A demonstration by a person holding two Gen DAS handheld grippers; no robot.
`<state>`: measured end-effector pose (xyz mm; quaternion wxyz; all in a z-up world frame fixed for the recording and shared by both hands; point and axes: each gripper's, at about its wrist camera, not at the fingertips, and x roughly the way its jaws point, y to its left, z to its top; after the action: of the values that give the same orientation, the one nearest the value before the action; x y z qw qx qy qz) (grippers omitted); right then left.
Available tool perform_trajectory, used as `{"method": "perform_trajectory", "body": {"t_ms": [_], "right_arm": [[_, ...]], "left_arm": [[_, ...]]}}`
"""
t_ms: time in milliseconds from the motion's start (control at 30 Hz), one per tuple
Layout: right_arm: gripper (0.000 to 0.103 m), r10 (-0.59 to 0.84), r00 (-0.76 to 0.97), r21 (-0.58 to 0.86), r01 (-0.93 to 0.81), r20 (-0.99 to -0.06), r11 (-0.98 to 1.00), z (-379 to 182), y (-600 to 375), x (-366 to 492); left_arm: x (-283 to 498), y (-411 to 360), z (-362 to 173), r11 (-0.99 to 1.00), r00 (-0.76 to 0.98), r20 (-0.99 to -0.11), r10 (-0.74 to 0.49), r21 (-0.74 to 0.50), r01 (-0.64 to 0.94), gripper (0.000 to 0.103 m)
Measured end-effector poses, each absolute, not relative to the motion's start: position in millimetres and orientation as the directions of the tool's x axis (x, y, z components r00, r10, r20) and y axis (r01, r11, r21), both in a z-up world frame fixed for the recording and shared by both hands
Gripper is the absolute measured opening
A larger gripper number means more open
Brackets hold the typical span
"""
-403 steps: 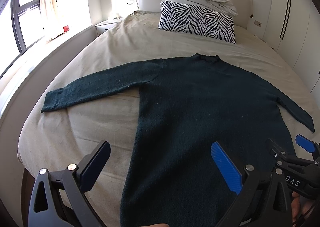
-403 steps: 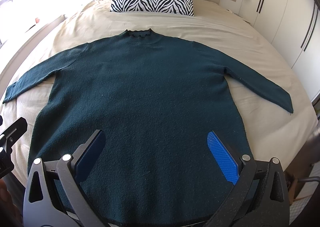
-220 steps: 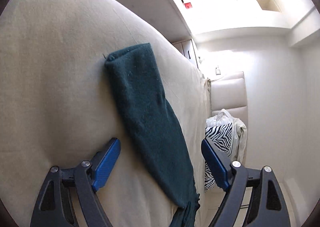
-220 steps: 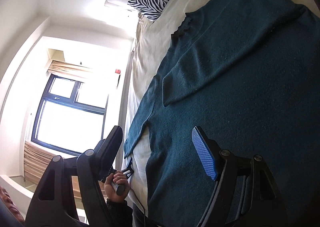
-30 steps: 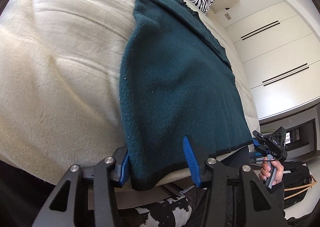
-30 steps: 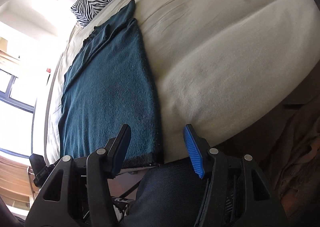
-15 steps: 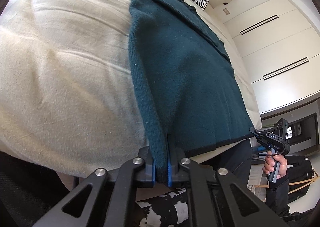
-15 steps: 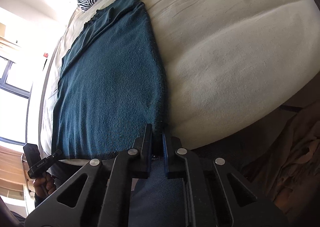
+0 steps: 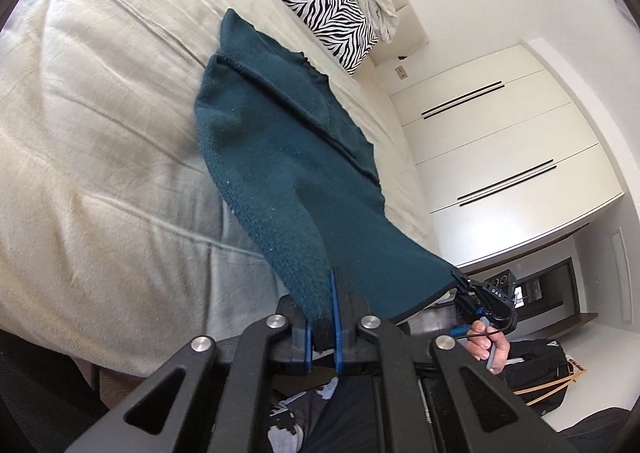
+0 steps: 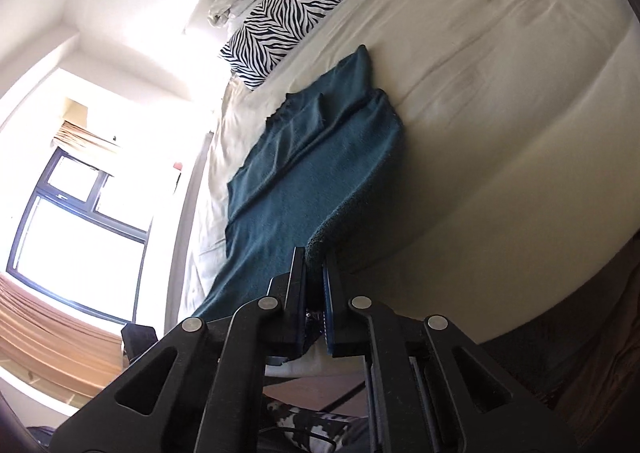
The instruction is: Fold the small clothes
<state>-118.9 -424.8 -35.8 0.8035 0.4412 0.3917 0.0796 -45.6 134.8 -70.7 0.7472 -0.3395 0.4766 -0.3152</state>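
Both hem corners of the teal sweater (image 9: 288, 157) pinched: left gripper (image 9: 322, 327) and right gripper (image 10: 314, 309) clamped shut, hem lifted off the bed (image 9: 100, 141). Bottom-to-collar fold in hand; next, probably carried toward the zebra pillow (image 9: 320, 1).

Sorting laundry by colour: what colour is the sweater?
Dark teal sweater, clearest in the left wrist view.

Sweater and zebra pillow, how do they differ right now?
The sweater is plain dark teal knit; the zebra pillow is black-and-white striped. The sweater lies with sleeves folded in and its hem lifted off the bed, pinched by the left gripper and right gripper; the pillow sits untouched at the headboard, under crumpled pale fabric. Both are on the bed.
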Motion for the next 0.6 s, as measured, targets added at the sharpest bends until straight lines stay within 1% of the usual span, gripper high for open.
{"method": "perform_trajectory", "body": {"t_ms": [133,267,333,600], "right_arm": [[0.006,0.491,0.695,0.797,0.199,-0.525,0.571,-31.9,-424.1,-94.4],[0.006,0.484,0.718,0.81,0.192,-0.501,0.554,-28.3,-426.4,-67.4],[0.006,0.473,0.732,0.816,0.194,-0.49,0.545,-26.9,-431.4,-50.2],[0.006,0.426,0.777,0.83,0.213,-0.464,0.516,-25.6,-452.9,21.7]], "left_arm": [[-34.6,138.1,-65.3,0.537,0.369,-0.459,-0.808,-0.832,0.14,0.008],[-17.1,147.1,-66.0,0.452,0.397,-0.384,-0.834,-0.887,0.091,0.008],[-5.1,147.3,-63.3,0.429,0.417,-0.361,-0.834,-0.9,0.079,0.008],[58.9,144.8,-39.3,0.43,0.491,-0.33,-0.806,-0.897,0.103,0.008]]}}
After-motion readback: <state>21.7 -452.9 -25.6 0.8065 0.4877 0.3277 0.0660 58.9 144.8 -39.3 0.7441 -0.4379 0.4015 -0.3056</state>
